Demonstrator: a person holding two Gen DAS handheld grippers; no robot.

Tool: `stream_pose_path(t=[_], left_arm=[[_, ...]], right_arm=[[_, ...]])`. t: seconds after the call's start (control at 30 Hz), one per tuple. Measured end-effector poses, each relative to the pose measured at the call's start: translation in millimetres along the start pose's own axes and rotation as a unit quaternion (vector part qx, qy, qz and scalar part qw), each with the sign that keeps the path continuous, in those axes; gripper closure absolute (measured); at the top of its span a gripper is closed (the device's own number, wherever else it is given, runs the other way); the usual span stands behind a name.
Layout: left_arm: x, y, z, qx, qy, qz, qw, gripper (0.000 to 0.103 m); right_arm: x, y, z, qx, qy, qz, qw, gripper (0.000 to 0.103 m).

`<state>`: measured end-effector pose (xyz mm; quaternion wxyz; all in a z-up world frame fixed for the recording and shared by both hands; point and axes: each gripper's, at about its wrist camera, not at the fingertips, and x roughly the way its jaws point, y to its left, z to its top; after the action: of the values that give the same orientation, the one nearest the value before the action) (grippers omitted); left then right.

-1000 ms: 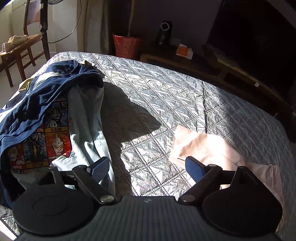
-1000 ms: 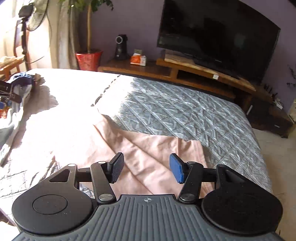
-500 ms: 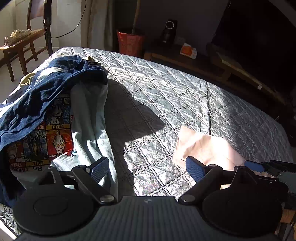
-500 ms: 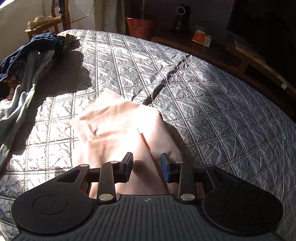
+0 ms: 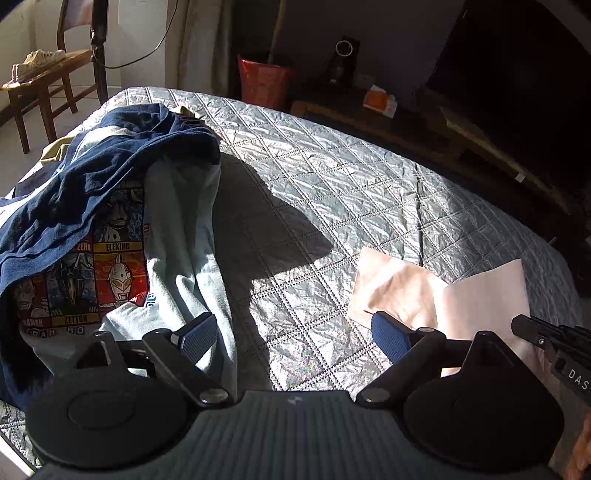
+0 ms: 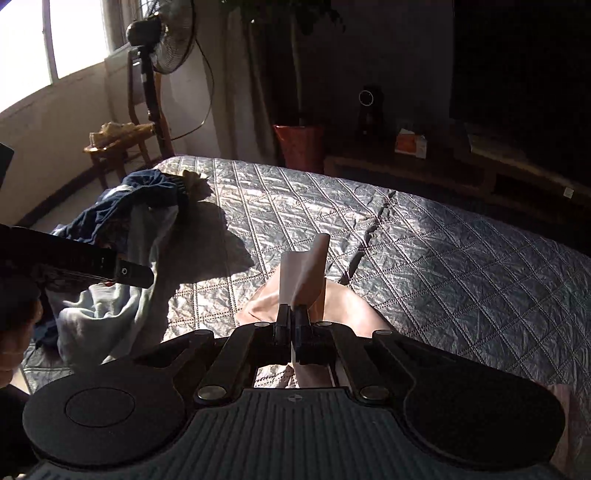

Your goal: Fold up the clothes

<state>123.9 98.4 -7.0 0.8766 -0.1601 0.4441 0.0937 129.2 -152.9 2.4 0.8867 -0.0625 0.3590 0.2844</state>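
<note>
A pale pink garment [image 5: 439,295] lies on the grey quilted bed [image 5: 332,192] at the right. My right gripper [image 6: 294,318] is shut on an edge of the pink garment [image 6: 306,273] and lifts that part off the bed; it shows in the left wrist view [image 5: 524,326] at the right edge. My left gripper [image 5: 295,332] is open and empty, low over the bed between the pink garment and a pile of clothes [image 5: 110,229]: a navy garment over a light blue shirt with a cartoon print.
The pile [image 6: 122,236] fills the bed's left side. A wooden chair [image 5: 44,85] with shoes and a fan [image 6: 166,33] stand past the far left corner. A red pot [image 5: 264,81], a low TV stand [image 6: 461,166] and a TV are beyond the far edge.
My right gripper has shut on the pink garment's edge and raised it, so a flap now stands up. My left gripper has stayed open and barely moved.
</note>
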Motion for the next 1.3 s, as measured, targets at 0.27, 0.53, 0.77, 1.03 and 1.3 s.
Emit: stream_pose_path(t=[0.27,0.53,0.77,1.03,1.3], left_arm=[[-4,-9,-1,0.018,-0.007,-0.007,0.9998,0.009],[-4,3,2,0.01,-0.004,-0.002,0.9999,0.009],[-2,-15,-8,0.052,0.014,-0.024,0.9983,0.009],[12,-59,-42,0.131,0.058,-0.045,0.9886,0.009],[14,-63,-40,0.127,0.055,-0.039,0.9896,0.009]], right_arm=[[32,92,-92,-0.019,0.132,0.117,0.984,0.089],[-11,8,-76,0.055,0.082,0.0,0.995,0.07],[-67,-123,-125,0.194,0.1,-0.207,0.954,0.067],[-78,-167,-186,0.222,0.192,-0.224,0.929,0.06],[-77,-188,-95,0.135,0.096,-0.221,0.961,0.039]])
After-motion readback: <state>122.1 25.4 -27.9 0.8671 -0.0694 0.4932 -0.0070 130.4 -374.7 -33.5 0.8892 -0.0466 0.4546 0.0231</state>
